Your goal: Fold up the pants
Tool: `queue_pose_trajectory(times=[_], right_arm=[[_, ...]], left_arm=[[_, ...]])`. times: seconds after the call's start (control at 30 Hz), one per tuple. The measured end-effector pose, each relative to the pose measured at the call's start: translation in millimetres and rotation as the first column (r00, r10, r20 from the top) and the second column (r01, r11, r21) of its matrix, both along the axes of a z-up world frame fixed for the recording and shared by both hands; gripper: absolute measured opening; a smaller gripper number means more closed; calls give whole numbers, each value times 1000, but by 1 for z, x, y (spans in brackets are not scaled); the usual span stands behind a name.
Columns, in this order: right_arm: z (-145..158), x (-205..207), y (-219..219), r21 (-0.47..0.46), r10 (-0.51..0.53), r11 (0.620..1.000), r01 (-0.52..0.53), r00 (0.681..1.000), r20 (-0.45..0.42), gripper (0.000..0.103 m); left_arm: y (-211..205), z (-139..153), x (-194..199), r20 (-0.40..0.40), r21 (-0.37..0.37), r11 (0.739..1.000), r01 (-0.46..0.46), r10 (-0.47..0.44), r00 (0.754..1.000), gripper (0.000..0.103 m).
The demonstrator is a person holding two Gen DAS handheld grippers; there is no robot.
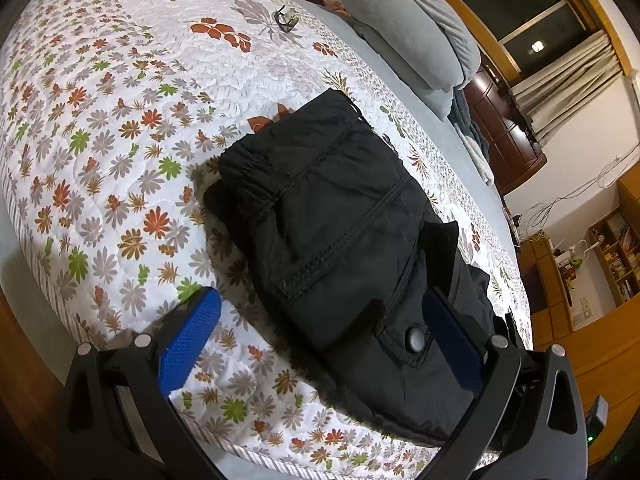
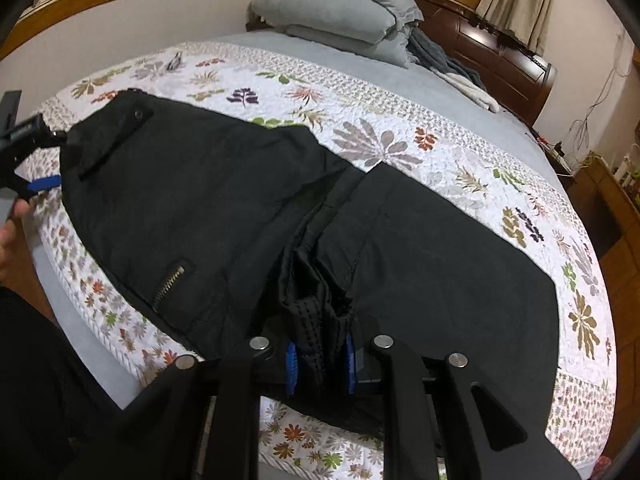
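Right gripper (image 2: 320,364) nearest the lens: its 2 blue pads (image 2: 291,368) stand close together with a bunched fold of the black pants (image 2: 224,200) pinched between them. Fabric rises from the pads in a puckered ridge with a stitched seam showing. Jaws narrow, clamped on cloth.

Pants lie lengthwise across the floral quilt (image 2: 380,140), running along the near edge of the bed. A metal zipper (image 2: 170,280) shows on the near side of the garment, close to the quilt's near edge; a buttoned flap sits at the far-left end.

Left gripper (image 1: 320,344): fingers spread wide. The left blue pad (image 1: 188,344) hovers over bare quilt beside the pants, apart from the cloth. The other pad (image 1: 452,344) lies against the edge of the pants, partly tucked behind a fold; whether it presses the fabric cannot be told. Nothing is clamped between the 2. A round snap button (image 1: 416,338) on a pocket flap lies just inside that pad.

In the right wrist view the left gripper appears at the left end of the pants, with a bare hand (image 2: 10,236) below it.

Gray pillows (image 2: 332,12) are stacked at the far edge of the bed; a small dark object (image 1: 286,20) rests on the quilt's far part.
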State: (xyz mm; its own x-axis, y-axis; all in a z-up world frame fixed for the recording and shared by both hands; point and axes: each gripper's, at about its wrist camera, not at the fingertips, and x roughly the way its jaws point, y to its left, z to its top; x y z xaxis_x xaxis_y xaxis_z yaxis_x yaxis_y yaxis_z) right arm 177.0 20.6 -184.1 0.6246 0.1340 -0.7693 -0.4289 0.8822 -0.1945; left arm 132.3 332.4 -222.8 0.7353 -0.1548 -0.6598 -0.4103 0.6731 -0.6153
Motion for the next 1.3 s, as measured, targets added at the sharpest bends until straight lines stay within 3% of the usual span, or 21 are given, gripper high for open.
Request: queue_pose_trajectory(times=[0.33, 0.53, 0.83, 1.17, 1.3], right_arm=[[-19, -1, 8, -36, 0, 999, -1, 1000, -29, 21], [-21, -6, 15, -69, 9, 998, -12, 999, -40, 35], [2, -24, 20, -51, 94, 994, -97, 994, -59, 52], [28, -39, 23, -29, 164, 986, -165, 986, -25, 53], [36, -41, 17, -27, 159, 987, -159, 987, -8, 53]], left_arm=[[-1, 0, 1, -10, 7, 1000, 13, -13, 1000, 100], [-2, 0, 5, -15, 15, 1000, 9, -9, 1000, 100], [-8, 2, 9, -35, 45, 999, -4, 5, 999, 100], [-12, 8, 15, -48, 95, 995, 0, 5, 999, 100], [-16, 18, 12, -40, 159, 987, 0, 7, 999, 100]])
